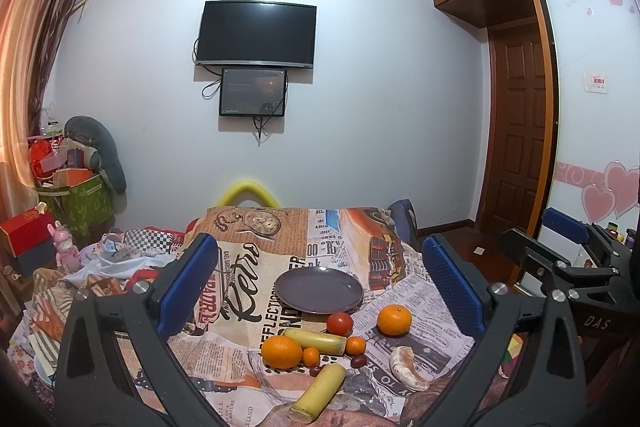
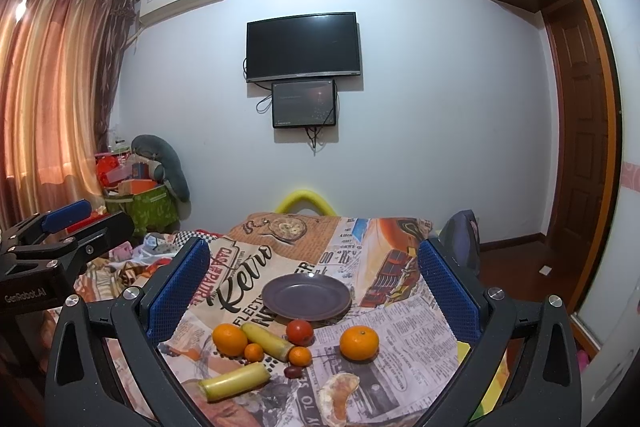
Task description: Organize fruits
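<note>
- The left gripper (image 1: 320, 279) and the right gripper (image 2: 314, 279) both stood spread wide with nothing between their blue pads, hovering at the near edge of the table.
- The purple plate (image 1: 319, 289) lay bare at the middle of the printed tablecloth (image 2: 400, 319); no fruit sat on it, so the sorting looked not yet begun.
- All the fruit lay just near of the plate: a tomato (image 1: 339, 323) touching its near rim, a large orange (image 1: 394, 320) to the right, another orange (image 1: 281, 351) to the left, two banana pieces (image 1: 318, 391), two small kumquats (image 1: 355, 345), dark dates (image 1: 358, 360), and a peeled citrus chunk (image 1: 407, 367) nearest right.
- Everything remained to be moved, in my judgement.
- Readable writing: "Retro" on the cloth, "GenRobot.AI" on the left gripper's body seen from the right wrist, "DAS" on the right gripper's body.
</note>
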`<state>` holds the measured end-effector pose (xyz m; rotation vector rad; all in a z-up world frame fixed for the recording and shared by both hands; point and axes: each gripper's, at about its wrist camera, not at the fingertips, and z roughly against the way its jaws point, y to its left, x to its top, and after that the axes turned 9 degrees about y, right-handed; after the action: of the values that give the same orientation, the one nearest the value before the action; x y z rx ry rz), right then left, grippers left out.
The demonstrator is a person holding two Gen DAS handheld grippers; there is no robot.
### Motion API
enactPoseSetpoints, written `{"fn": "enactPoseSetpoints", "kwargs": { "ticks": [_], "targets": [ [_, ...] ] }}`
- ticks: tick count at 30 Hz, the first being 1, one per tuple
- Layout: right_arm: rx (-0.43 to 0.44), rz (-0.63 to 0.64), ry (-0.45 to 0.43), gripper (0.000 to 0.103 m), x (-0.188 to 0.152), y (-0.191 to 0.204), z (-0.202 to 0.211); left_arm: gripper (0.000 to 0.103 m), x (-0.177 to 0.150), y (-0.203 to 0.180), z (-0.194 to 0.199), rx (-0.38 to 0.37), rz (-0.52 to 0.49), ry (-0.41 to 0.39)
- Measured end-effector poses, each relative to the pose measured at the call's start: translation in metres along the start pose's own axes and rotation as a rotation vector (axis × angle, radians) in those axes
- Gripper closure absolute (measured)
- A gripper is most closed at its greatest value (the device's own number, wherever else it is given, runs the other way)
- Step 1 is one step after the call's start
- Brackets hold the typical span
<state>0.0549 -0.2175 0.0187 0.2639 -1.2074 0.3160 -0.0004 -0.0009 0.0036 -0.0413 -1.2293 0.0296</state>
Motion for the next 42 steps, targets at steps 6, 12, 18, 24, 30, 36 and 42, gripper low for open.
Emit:
{"fn": "enactPoseSetpoints", "kwargs": {
  "ticks": [6,12,18,24,30,36,42],
  "targets": [
    [-0.001,0.0,0.0,0.0,0.0002,0.0009,0.0003,0.0,0.0,0.0008,0.0,-0.001,0.001,0.0],
    [0.0,0.0,-0.001,0.0,-0.0003,0.0015,0.0005,0.0,0.0002,0.0004,0.0006,-0.002,0.002,-0.001],
    [-0.002,0.0,0.0,0.0,0.0007,0.0016,0.0003,0.0,0.0,0.0002,0.0006,-0.001,0.0,0.0],
    [0.002,-0.003,0.0,0.0,0.0014,0.0021,0.001,0.0,-0.0009,0.0008,0.0008,-0.003,0.001,-0.001],
    [-0.001,-0.003,-0.001,0.0,0.0018,0.0021,0.0012,0.0,-0.0012,-0.0014,0.0009,0.0,-0.006,-0.004],
    [0.002,0.0,0.001,0.0,0.001,0.0023,0.0011,0.0,-0.0021,-0.0025,0.0001,0.001,-0.012,-0.006],
    [0.004,0.003,0.014,0.0,-0.0006,0.0026,-0.0031,0.0,-0.0024,-0.0017,-0.0002,-0.007,-0.016,0.0]
  ]
}}
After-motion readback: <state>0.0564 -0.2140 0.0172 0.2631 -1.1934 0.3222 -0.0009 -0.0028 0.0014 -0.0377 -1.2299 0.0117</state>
